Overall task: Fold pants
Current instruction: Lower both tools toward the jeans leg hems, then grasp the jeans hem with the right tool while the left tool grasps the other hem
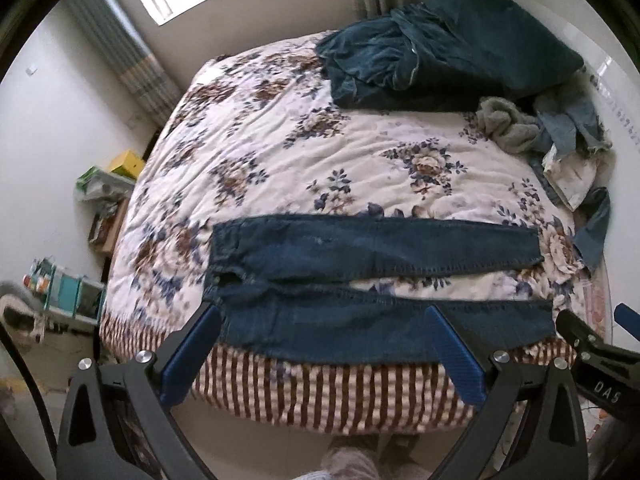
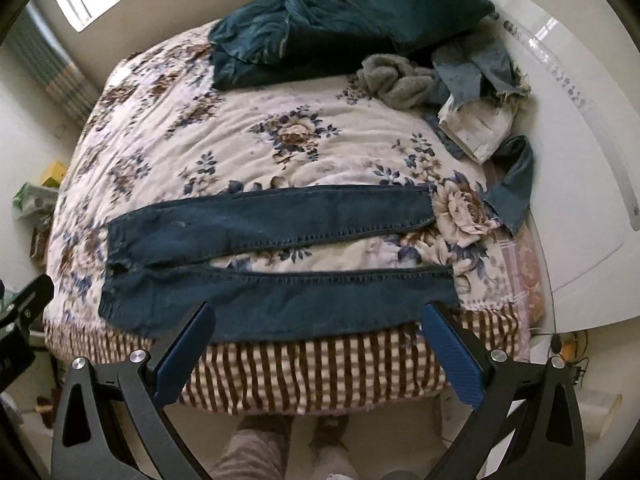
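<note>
Dark blue jeans [image 1: 360, 276] lie flat on the floral quilt [image 1: 280, 136], waist to the left, both legs spread apart and running right. The near leg lies along the bed's front edge. They also show in the right wrist view [image 2: 280, 264]. My left gripper [image 1: 324, 316] is open and empty, hovering at the near leg by the waist end. My right gripper [image 2: 320, 312] is open and empty, hovering over the near leg toward its cuff end. The right gripper's body shows at the right edge of the left wrist view [image 1: 592, 348].
A heap of dark teal bedding [image 2: 320, 20] lies at the bed's far side. A grey towel [image 2: 396, 80] and crumpled denim and white clothes [image 2: 480, 112] lie at the far right by a white headboard [image 2: 580, 160]. Boxes and clutter [image 1: 104, 192] stand on the floor left.
</note>
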A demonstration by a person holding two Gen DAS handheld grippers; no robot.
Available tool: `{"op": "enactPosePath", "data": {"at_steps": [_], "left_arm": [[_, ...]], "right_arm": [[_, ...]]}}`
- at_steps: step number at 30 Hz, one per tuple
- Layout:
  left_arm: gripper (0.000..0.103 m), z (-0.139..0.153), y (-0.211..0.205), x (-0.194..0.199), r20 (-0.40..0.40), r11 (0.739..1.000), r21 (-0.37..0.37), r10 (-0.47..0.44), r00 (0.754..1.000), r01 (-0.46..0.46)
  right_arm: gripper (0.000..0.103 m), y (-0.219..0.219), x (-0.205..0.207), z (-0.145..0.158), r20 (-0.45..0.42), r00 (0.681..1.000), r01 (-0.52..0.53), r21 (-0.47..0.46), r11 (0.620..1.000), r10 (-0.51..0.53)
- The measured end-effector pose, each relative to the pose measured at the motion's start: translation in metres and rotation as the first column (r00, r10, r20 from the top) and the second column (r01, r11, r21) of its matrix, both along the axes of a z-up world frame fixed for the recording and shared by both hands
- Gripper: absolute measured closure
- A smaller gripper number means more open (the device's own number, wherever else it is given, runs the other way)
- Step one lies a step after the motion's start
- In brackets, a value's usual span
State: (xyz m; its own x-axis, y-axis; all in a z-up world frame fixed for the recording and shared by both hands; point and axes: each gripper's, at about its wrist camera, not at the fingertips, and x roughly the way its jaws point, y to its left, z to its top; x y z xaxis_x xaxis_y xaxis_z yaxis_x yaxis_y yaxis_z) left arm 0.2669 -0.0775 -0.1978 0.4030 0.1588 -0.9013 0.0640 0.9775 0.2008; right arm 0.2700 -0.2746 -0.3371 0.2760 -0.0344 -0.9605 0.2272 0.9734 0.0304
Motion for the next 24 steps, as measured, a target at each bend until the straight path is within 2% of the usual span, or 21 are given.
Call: {"op": "enactPosePath", "data": {"at_steps": [6, 7, 9, 12, 15, 16, 18, 22, 24], "left_arm": [[0.000, -0.063, -0.001, 0.081, -0.036, 0.993, 0.057, -0.103, 0.994, 0.105], [0.000, -0.083, 0.001, 0.102, -0.056, 0.991, 0.049, -0.123, 0.991, 0.125], [0.000, -0.106, 0.003, 0.117, -0.073, 0.989, 0.055, -0.134, 0.988, 0.139], [0.000, -0.160, 0.007, 0.158, -0.114, 0.980, 0.111, -0.154, 0.981, 0.167], [0.000, -0.203, 0.008, 0.183, -0.146, 0.971, 0.156, -0.159, 0.977, 0.181], [0.000, -0.224, 0.011, 0.195, -0.161, 0.968, 0.174, -0.155, 0.975, 0.183], [0.000, -0.247, 0.011, 0.206, -0.179, 0.962, 0.202, -0.149, 0.972, 0.184], [0.000, -0.297, 0.018, 0.231, -0.217, 0.945, 0.281, -0.107, 0.970, 0.167], [0.000, -0.313, 0.023, 0.240, -0.239, 0.947, 0.282, -0.084, 0.967, 0.152]], "right_arm": [[0.000, 0.009, 0.083, -0.082, -0.126, 0.992, -0.007, -0.050, 0.999, 0.001], [0.000, 0.012, 0.099, -0.101, -0.157, 0.987, -0.025, -0.066, 0.997, 0.015], [0.000, 0.018, 0.127, -0.135, -0.200, 0.978, -0.073, -0.096, 0.993, 0.053], [0.000, 0.025, 0.162, -0.178, -0.239, 0.965, -0.139, -0.133, 0.981, 0.104], [0.000, 0.032, 0.200, -0.231, -0.294, 0.941, -0.217, -0.151, 0.964, 0.166], [0.000, 0.034, 0.214, -0.251, -0.314, 0.930, -0.249, -0.155, 0.956, 0.192], [0.000, 0.038, 0.238, -0.284, -0.347, 0.908, -0.309, -0.173, 0.935, 0.236], [0.000, 0.044, 0.277, -0.351, -0.441, 0.832, -0.454, -0.196, 0.869, 0.335], [0.000, 0.044, 0.291, -0.378, -0.484, 0.797, -0.500, -0.193, 0.844, 0.361]]}}
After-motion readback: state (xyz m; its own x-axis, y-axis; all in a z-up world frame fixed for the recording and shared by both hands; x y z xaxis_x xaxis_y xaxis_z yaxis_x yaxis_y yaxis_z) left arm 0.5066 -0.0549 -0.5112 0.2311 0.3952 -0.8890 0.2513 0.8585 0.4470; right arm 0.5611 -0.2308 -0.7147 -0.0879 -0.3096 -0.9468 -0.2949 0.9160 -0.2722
